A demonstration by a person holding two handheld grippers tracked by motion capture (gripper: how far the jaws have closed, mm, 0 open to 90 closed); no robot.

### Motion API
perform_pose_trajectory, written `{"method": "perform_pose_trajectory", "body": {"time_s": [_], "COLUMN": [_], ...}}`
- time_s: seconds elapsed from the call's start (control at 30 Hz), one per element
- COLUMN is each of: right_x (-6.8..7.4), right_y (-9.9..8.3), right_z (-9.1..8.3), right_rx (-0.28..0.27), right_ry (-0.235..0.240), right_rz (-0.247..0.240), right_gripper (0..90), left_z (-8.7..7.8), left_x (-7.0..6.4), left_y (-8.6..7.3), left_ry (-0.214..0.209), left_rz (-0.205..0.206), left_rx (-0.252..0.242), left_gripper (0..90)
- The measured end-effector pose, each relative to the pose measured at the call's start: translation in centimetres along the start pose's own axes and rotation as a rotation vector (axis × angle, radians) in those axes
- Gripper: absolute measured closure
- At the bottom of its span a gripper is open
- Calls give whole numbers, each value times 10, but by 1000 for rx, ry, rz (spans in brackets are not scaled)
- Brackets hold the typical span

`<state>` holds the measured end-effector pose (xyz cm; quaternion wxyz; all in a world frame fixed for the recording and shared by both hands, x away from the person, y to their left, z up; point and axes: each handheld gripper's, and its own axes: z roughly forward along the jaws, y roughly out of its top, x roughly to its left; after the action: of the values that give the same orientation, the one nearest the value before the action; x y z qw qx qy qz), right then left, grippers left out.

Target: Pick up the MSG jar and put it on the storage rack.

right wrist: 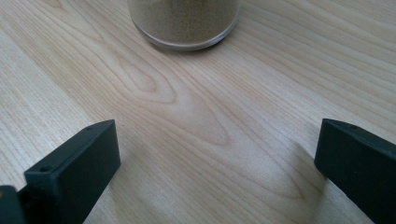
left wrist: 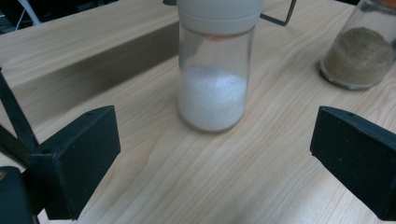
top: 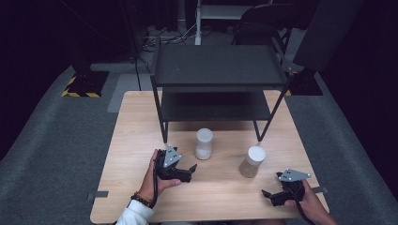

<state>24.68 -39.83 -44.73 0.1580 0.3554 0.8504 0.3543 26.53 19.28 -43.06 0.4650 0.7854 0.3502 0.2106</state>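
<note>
High view is dim overall: the light wooden tabletop [top: 141, 140] is lit from above while the dark grey carpeted floor [top: 56, 140] and black backdrop fall off to near black, and the black metal two-tier shelf rack [top: 216, 65] throws a soft shadow under its lower tier. Both tool views are brighter and evenly lit, wood grain sharp, with soft shadows beside the black jaws. In the left one the clear glass jar of white grains with a white lid [left wrist: 213, 65] is slightly soft at its top edge, faint glare on glass.
</note>
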Motion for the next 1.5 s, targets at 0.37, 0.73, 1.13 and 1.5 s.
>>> {"method": "perform_pose_trajectory", "body": {"time_s": [0.37, 0.73, 1.13, 1.5], "right_x": [0, 0, 0, 0], "right_y": [0, 0, 0, 0], "right_z": [0, 0, 0, 0], "right_rx": [0, 0, 0, 0], "right_ry": [0, 0, -1, -1], "right_rz": [0, 0, 1, 1], "right_gripper": [0, 0, 0, 0], "left_z": [15, 31, 50, 69], "left_x": [2, 3, 5, 7], "left_y": [-2, -3, 6, 8], "left_ry": [-13, -38, -53, -66], "left_rz": [-31, -51, -49, -71], "left_rx": [-72, -106, -110, -118], "left_gripper": [14, 17, 19, 40]}}
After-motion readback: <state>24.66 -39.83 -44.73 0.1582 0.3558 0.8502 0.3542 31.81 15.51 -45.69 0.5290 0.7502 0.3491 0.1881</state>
